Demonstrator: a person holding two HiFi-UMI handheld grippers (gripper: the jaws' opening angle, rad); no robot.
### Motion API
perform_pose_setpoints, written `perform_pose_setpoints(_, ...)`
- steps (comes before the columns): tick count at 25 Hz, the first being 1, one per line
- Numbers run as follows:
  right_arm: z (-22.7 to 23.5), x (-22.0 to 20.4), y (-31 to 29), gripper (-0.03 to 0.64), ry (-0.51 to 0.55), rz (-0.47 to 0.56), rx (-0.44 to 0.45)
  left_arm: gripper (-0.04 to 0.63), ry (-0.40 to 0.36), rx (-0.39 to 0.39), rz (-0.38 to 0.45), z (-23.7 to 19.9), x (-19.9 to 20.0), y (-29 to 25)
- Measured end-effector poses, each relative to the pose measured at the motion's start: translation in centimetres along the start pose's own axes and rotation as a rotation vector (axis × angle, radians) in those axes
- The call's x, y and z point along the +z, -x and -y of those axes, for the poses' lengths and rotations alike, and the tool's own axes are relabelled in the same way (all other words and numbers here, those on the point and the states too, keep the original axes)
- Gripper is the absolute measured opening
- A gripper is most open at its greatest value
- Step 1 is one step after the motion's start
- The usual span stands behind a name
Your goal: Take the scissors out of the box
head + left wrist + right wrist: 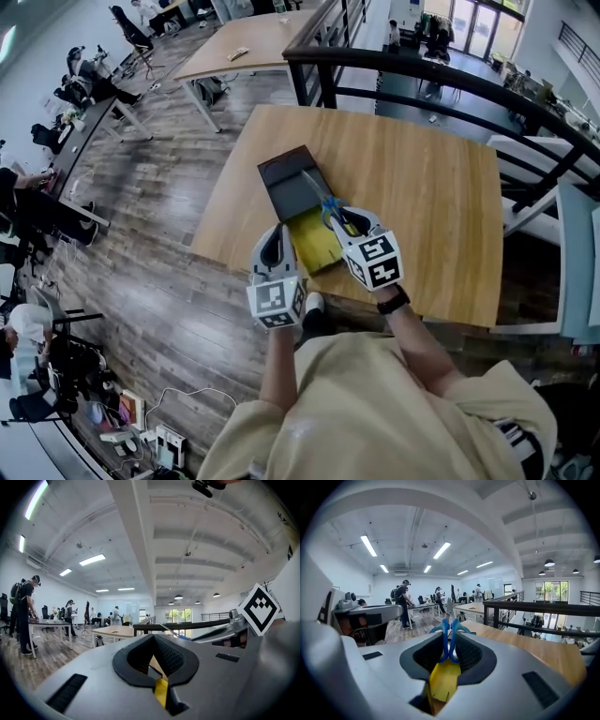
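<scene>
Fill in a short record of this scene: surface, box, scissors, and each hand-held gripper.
Surface: wooden table
Box: open, yellow part nearest the person, dark part beyond
Scissors: blue handles, blades pointing away
Left hand-held gripper: closed on the box's yellow edge
Right hand-held gripper: closed on the scissors' handles
</scene>
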State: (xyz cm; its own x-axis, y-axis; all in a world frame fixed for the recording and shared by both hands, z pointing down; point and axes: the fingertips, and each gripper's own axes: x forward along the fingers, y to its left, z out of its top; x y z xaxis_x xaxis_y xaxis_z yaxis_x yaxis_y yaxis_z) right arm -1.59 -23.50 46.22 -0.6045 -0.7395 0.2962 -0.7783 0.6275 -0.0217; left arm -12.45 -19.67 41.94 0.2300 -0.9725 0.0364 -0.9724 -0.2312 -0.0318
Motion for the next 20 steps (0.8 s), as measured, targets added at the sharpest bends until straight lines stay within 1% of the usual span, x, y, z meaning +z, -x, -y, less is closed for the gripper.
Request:
perform_pose_setpoints(8, -0.6, 3.7, 3.2, 0.08, 0.019, 0.109, -0.005, 0.003, -0.001, 0.013, 0.011, 0.9, 0.9, 1.8)
perform_pose_setpoints(11, -0.6, 4.8, 4.4, 0.08, 0.036, 0.148, -0.009, 0.003, 0.001, 0.03, 0.025, 1.1, 1.7, 2.4)
perform_pose_setpoints(17, -0.4, 7.5, 6.6, 0.08, 0.089, 0.253, -0.045, 0.003, -0.003, 0.057, 0.056, 1.2, 4.1, 3.5)
perform_pose_setpoints(20, -0.9, 8.2, 7.0, 0.08, 0.108, 0.279, -0.05, 0.003, -0.007, 0.062, 0.071, 1.1, 4.8, 4.0)
